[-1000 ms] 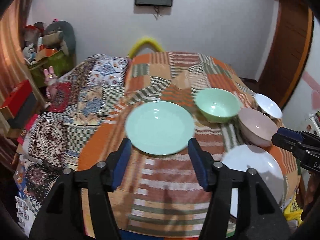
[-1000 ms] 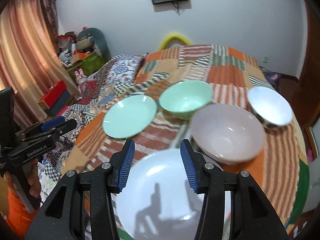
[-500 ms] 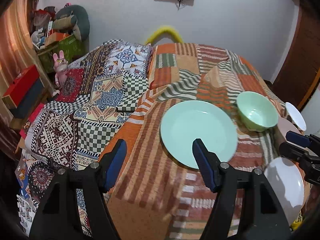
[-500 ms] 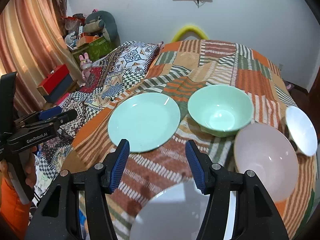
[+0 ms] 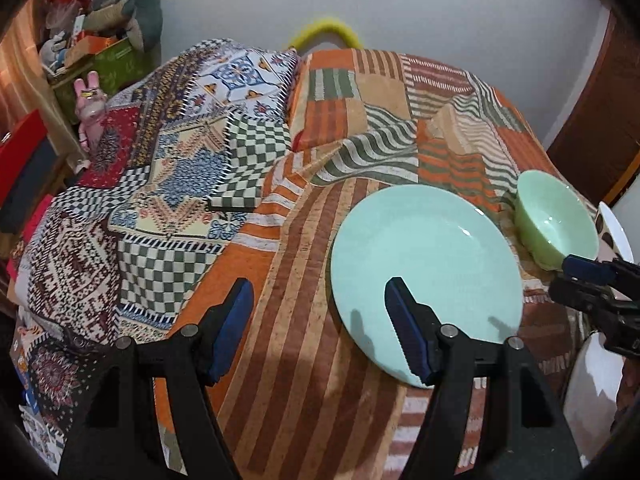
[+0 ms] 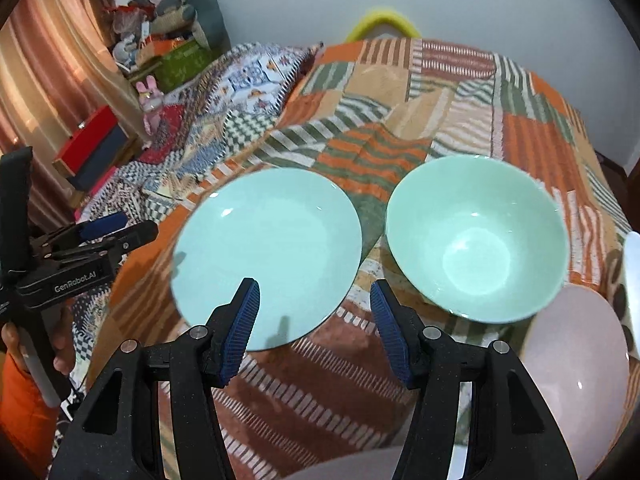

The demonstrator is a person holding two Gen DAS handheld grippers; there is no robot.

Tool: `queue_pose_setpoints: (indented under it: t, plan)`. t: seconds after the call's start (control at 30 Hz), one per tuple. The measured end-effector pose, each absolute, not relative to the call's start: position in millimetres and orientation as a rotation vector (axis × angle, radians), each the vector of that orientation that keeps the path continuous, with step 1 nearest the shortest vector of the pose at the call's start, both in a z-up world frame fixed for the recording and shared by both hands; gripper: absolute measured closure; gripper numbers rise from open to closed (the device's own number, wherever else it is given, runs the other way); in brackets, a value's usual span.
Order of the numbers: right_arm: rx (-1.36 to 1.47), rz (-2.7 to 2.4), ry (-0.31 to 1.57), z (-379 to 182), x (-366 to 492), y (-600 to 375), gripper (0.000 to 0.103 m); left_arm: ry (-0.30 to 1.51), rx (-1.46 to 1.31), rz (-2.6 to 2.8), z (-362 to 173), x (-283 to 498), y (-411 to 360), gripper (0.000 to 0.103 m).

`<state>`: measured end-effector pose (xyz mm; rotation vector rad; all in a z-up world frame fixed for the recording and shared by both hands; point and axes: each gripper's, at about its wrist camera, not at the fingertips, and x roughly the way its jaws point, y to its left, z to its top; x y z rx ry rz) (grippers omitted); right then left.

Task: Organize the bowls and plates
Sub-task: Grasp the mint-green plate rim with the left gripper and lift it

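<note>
Hovering over the striped patchwork cloth (image 5: 320, 360) on the worktop, the left gripper (image 5: 320, 328) had its fingers (image 5: 236, 316) released, with nothing between them; its right-hand finger overlapped the near edge of the mint-green plate (image 5: 424, 256) in its own view. The right gripper (image 6: 314, 320) was likewise empty, its fingers (image 6: 244, 320) closing a little on bare cloth just past the plate (image 6: 268, 252) rim. Near the right edge lay a pale pink bowl (image 6: 580, 360), and a white plate (image 5: 596, 384) showed at the bottom right of the left view. Beyond the plate, just beside it but apart, stood a mint-green bowl (image 6: 476, 240), upright. A white bowl (image 5: 616, 232) with dark spots sat farther right. Farther back, a patterned quilt (image 5: 172, 168) was draped to the left, with a pink toy rabbit (image 5: 90, 108) and a yellow arc (image 6: 384, 20) by the wall.
</note>
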<state>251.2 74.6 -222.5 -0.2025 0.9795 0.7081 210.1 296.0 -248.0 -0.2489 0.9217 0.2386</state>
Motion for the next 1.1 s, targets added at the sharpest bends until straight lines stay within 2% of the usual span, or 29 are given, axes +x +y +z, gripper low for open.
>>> queue_pose_setpoints:
  t: [0.07, 0.1, 0.17, 0.33, 0.43, 0.47, 0.7, 0.83, 1.1]
  plan:
    - [-0.208, 0.710, 1.007, -229.4, 256.7, 78.0, 0.059, 0.935, -0.241, 0.225, -255.0, 216.9, 295.0, 0.037]
    - [-0.206, 0.709, 1.020, -231.8, 260.0, 79.1, 0.060, 0.938, -0.238, 0.218, -257.8, 219.2, 294.6, 0.038]
    - [-0.199, 0.708, 1.046, -237.1, 264.7, 81.1, 0.060, 0.951, -0.230, 0.197, -263.9, 224.0, 293.0, 0.050]
    - [-0.215, 0.697, 1.088, -248.8, 273.4, 86.8, 0.061, 0.985, -0.280, 0.163, -279.2, 235.1, 299.9, 0.057]
    - [-0.234, 0.693, 1.111, -254.8, 276.3, 90.3, 0.066, 0.999, -0.317, 0.143, -285.8, 240.0, 304.8, 0.066]
    - [-0.238, 0.691, 1.114, -255.5, 276.1, 90.7, 0.070, 1.004, -0.322, 0.141, -287.5, 241.3, 305.5, 0.067]
    - [-0.276, 0.683, 1.109, -255.7, 277.3, 94.7, 0.069, 1.002, -0.309, 0.132, -290.3, 246.6, 301.2, 0.071]
    - [-0.300, 0.675, 1.110, -258.1, 278.9, 99.4, 0.069, 1.002, -0.292, 0.112, -288.6, 247.1, 294.5, 0.080]
    - [-0.292, 0.671, 1.112, -259.2, 279.3, 100.0, 0.072, 1.009, -0.285, 0.100, -286.3, 235.4, 293.4, 0.081]
